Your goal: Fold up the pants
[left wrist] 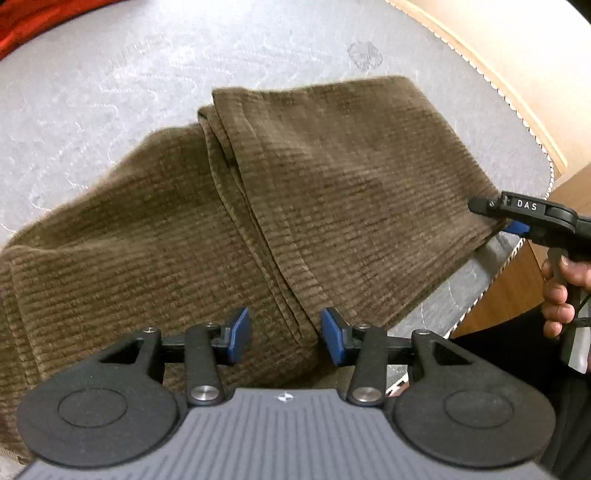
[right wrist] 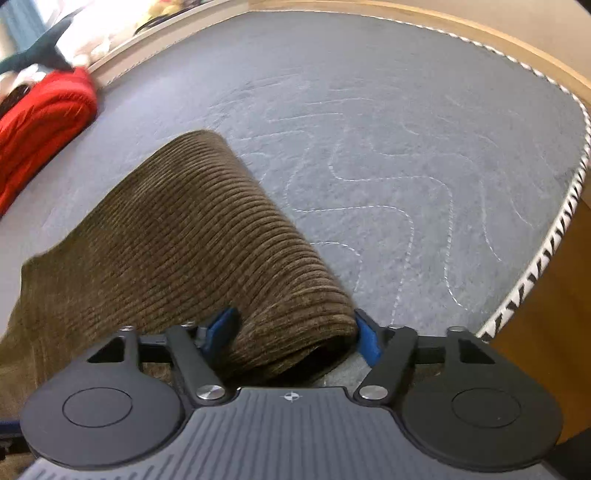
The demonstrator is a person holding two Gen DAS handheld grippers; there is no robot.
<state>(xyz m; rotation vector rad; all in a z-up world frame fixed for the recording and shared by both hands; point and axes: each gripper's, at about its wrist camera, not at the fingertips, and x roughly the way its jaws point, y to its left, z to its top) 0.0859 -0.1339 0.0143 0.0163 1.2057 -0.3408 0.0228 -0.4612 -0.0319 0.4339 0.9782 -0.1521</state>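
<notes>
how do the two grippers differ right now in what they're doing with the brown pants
The left gripper stands open, its blue pads apart over the pants' seam; the right gripper has the rolled fold between its pads. Both hover low above the grey mattress.

A home bedroom: bare quilted mattress [right wrist: 406, 155] in wooden bed frame [right wrist: 480, 29], red bedding [right wrist: 40, 125].

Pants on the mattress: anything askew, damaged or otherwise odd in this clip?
Slightly askew: the brown corduroy pants have layered edges that fan out unevenly instead of lining up. A faint grey smudge marks the mattress beyond them. No visible damage.
</notes>
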